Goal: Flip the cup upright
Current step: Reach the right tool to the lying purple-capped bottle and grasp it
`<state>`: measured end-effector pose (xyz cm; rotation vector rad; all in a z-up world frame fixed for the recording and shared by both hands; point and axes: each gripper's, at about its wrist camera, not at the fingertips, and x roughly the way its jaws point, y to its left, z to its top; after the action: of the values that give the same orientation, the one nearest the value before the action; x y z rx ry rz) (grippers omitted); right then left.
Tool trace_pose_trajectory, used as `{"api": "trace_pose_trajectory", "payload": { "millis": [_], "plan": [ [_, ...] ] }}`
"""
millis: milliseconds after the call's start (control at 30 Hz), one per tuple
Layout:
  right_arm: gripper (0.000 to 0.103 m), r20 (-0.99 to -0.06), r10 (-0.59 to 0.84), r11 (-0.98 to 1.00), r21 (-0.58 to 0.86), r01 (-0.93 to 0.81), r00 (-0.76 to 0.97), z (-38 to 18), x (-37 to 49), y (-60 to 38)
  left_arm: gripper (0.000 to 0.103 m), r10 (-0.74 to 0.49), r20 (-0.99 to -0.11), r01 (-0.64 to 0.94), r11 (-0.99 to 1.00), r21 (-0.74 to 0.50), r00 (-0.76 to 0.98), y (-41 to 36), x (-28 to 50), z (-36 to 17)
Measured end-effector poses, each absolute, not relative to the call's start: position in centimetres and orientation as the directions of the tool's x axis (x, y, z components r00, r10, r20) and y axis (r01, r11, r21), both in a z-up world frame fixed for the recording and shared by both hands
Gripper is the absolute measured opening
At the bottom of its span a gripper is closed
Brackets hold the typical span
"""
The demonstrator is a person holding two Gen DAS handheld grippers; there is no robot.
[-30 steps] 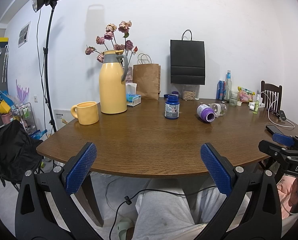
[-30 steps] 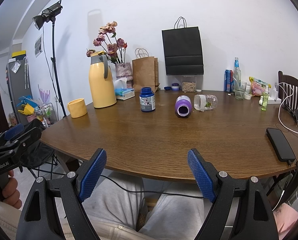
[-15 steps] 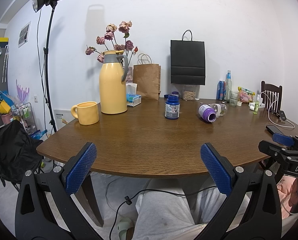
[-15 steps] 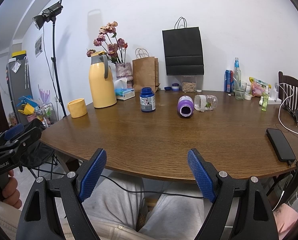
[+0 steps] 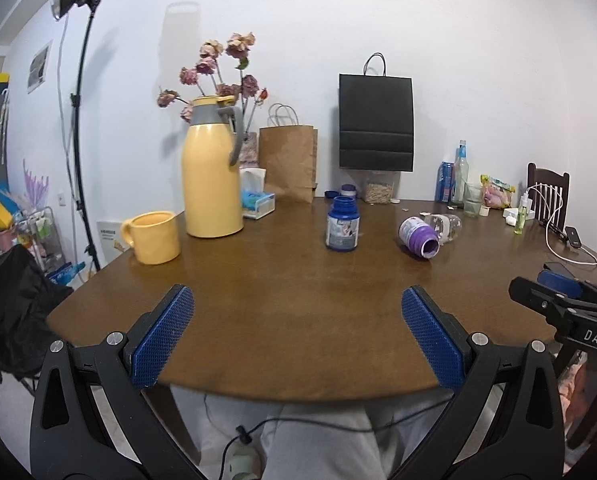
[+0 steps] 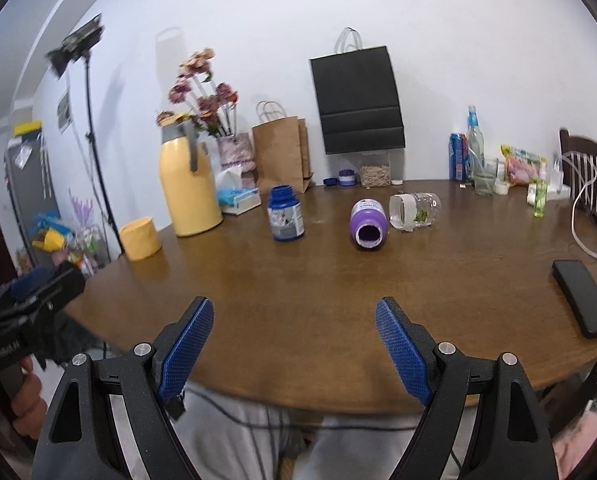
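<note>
With both the left gripper (image 5: 297,336) and right gripper (image 6: 294,346) held wide open and empty, the sideways purple cup (image 6: 368,223) could be rolled into the clear bottle (image 6: 414,210) by an off-centre approach.

Even, soft indoor light; the white wall (image 5: 458,40) reads bright, with a faint jug shadow. Fisheye bends the edges into dark corners. The right wrist view is motion-blurred; the table (image 5: 298,300) shows mild sheen

Only "DAS" reads clearly, in white letters on the right claw (image 5: 594,336) body; other labels blur.
</note>
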<state>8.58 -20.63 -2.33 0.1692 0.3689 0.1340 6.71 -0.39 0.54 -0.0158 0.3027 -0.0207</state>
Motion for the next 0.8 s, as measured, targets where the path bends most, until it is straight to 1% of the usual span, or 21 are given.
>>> {"api": "trace_pose_trajectory", "payload": {
  "millis": [133, 233, 367, 433, 467, 600, 700, 800],
  "plan": [
    [0.087, -0.384, 0.155, 0.978, 0.191, -0.086, 0.910, -2.1, 11.5, -21.8, 0.103, -0.064, -0.322, 0.050, 0.997, -0.052, 0.945, -1.0, 9.5, 1.3],
    [0.087, -0.427, 0.136, 0.982, 0.177, -0.065, 0.894, -2.1, 14.1, -22.5, 0.103, -0.077, -0.350, 0.063, 0.997, -0.052, 0.934, -1.6, 11.9, 1.3],
    [0.087, -0.460, 0.115, 0.984, 0.177, -0.036, 0.880, -1.9, 17.7, -23.7, 0.103, -0.098, -0.410, 0.085, 0.995, -0.049, 0.907, -2.4, 15.7, 1.0],
    [0.087, -0.473, 0.099, 0.985, 0.171, -0.019, 0.875, -1.8, 19.7, -24.4, 0.103, -0.107, -0.451, 0.092, 0.994, -0.055, 0.886, -2.6, 17.7, 0.8],
    [0.087, -0.491, 0.084, 0.987, 0.162, -0.003, 0.867, -1.7, 21.1, -24.8, 0.103, -0.106, -0.486, 0.093, 0.994, -0.051, 0.868, -2.8, 19.2, 0.6],
    [0.087, -0.548, 0.115, 0.982, 0.186, -0.013, 0.828, -1.9, 26.1, -25.8, 0.103, -0.106, -0.571, 0.105, 0.994, -0.035, 0.814, -3.7, 23.1, -0.1],
    [0.087, -0.564, 0.090, 0.985, 0.171, 0.009, 0.821, -2.4, 29.8, -26.2, 0.103, -0.126, -0.608, 0.108, 0.992, -0.066, 0.784, -3.8, 25.6, -0.4],
    [0.087, -0.598, 0.080, 0.987, 0.158, 0.019, 0.797, -3.2, 33.3, -26.5, 0.103, -0.137, -0.627, 0.099, 0.991, -0.094, 0.767, -3.8, 27.4, -0.7]
  ]
}}
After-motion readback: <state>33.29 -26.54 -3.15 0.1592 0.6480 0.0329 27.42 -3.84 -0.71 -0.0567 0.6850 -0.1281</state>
